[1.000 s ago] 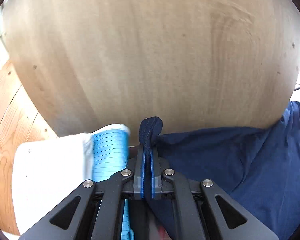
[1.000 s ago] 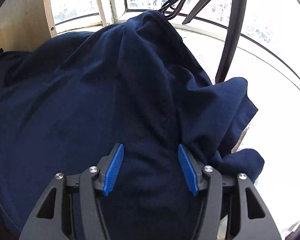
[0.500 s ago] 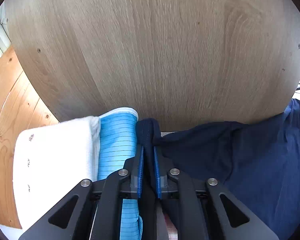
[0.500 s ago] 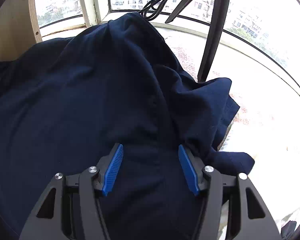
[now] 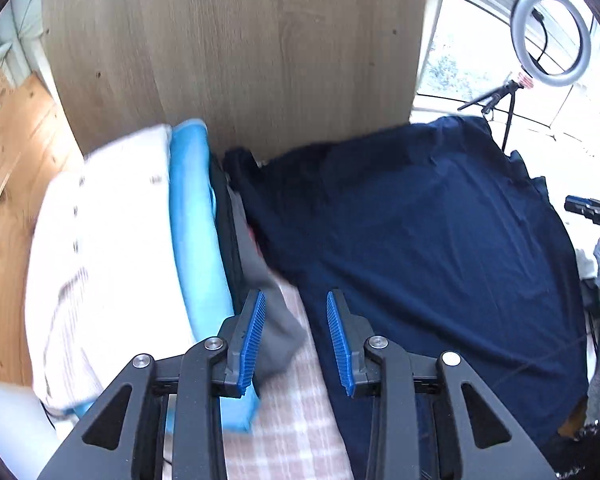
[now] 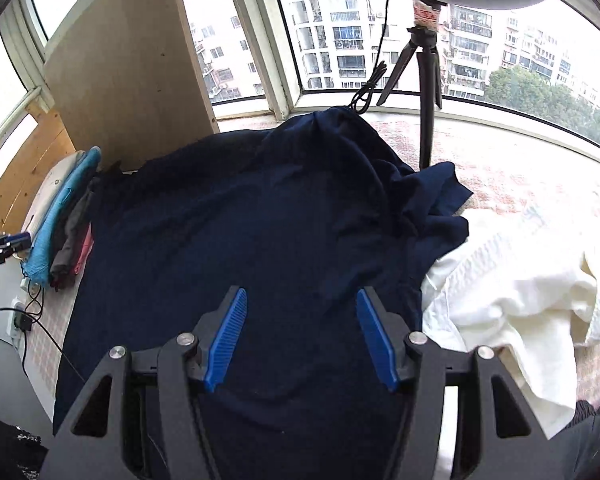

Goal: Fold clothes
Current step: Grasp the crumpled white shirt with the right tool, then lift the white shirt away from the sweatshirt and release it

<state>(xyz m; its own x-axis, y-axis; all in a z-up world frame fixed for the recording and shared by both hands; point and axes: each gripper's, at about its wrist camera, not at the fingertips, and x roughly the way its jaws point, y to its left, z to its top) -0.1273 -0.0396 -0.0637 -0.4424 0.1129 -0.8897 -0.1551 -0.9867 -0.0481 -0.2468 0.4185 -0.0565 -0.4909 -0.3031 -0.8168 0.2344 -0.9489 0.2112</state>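
Navy garment (image 6: 260,220): spread wide over the checked bed cover (image 5: 296,432), filling the middle of both views; far edge against the wooden board (image 6: 128,80) by the window; its right side bunched into folds (image 6: 424,200), overlapping a crumpled white garment (image 6: 516,280).

Left tool (image 5: 296,338): jaws opening, blue pads apart; nothing pressed between them; a corner of grey cloth (image 5: 276,340) and bare checked cover lie beneath the gap; the navy garment lies just right of the right pad.

Right tool (image 6: 302,336): jaws standing moderately wide, hovering above the navy garment; pads clear of the cloth, gripping nothing.

Folded stack (image 6: 64,216): at the left edge of the navy garment, beside the board; white piece with buttons (image 5: 100,232) outermost, then light blue (image 5: 192,216), then dark, grey and reddish layers; blurred in the left view.

Tripod (image 6: 424,80) with ring light (image 5: 552,36): standing beyond the garment's far right corner, at the window.
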